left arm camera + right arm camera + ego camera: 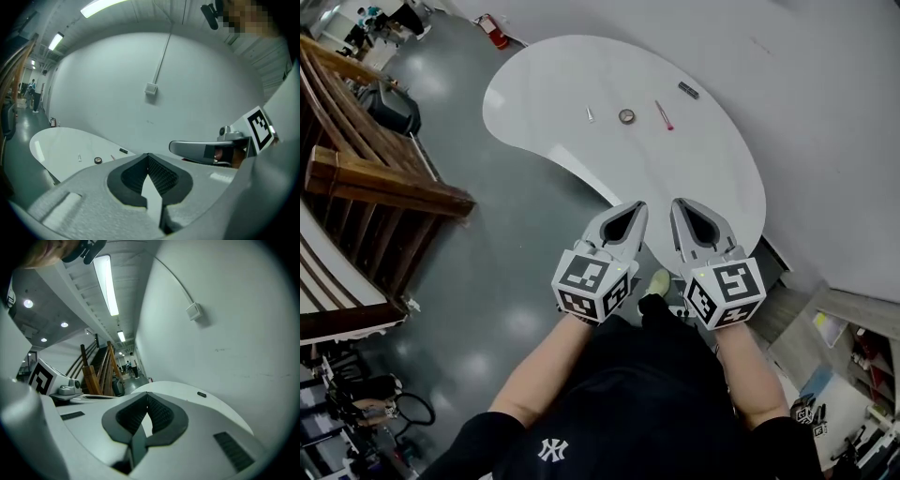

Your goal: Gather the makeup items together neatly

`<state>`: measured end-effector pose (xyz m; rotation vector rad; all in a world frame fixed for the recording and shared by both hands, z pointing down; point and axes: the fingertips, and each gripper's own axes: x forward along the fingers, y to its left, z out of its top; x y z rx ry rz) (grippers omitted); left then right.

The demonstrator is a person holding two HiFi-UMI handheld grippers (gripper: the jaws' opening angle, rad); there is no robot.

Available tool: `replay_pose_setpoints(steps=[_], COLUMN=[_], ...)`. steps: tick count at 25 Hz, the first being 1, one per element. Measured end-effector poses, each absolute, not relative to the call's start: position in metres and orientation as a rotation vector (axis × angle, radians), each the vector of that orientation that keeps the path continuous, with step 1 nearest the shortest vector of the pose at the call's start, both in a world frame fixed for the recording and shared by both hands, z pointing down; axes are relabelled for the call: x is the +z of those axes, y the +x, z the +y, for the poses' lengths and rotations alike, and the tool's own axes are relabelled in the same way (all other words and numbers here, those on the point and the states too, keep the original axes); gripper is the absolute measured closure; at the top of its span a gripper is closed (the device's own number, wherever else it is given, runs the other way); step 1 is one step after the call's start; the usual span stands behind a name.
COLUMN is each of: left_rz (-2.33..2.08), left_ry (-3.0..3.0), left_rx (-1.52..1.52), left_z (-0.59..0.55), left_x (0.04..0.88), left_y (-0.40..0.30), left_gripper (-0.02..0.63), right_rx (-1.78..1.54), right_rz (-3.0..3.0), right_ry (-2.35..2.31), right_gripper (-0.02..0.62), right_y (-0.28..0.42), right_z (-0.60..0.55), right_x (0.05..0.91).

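Note:
Several makeup items lie spread on the far half of a white curved table (581, 66): a small silver tube (590, 114), a round compact (626, 116), a pink pencil (664, 114) and a dark rectangular case (688, 90). My left gripper (637, 208) and right gripper (678, 204) hover side by side over the table's near edge, well short of the items. Both are shut and hold nothing. The left gripper view shows its jaws (148, 154) meeting, with the tube (79, 158), compact (97, 160) and case (123, 151) far off. The right gripper (147, 393) sees only the case (201, 394).
A wooden stair railing (375, 178) stands to the left across the grey floor. A white wall (825, 112) runs behind and right of the table. A red fire extinguisher (497, 36) sits at the far end. Shelves with clutter (853, 347) are at lower right.

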<state>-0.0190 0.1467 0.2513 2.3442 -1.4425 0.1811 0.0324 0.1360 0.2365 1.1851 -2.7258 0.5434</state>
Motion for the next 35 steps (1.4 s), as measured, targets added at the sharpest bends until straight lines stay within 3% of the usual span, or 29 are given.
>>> replay_pose_setpoints(steps=[16,35], left_rz=[-1.391,-1.198], left_ry=[2.382,2.427], left_rx=[0.228,0.369], left_z=[0.063,-0.083], left_x=[0.272,0.396], left_y=[-0.026,-0.057], left_gripper=[0.598,0.598], right_rx=[0.541,0.542], right_rz=[-2.603,-2.236], right_ry=[1.185,1.279], right_gripper=[0.58,0.526], right_y=[0.023,-0.01], right_z=[0.062,-0.1], right_x=[0.275,0.426])
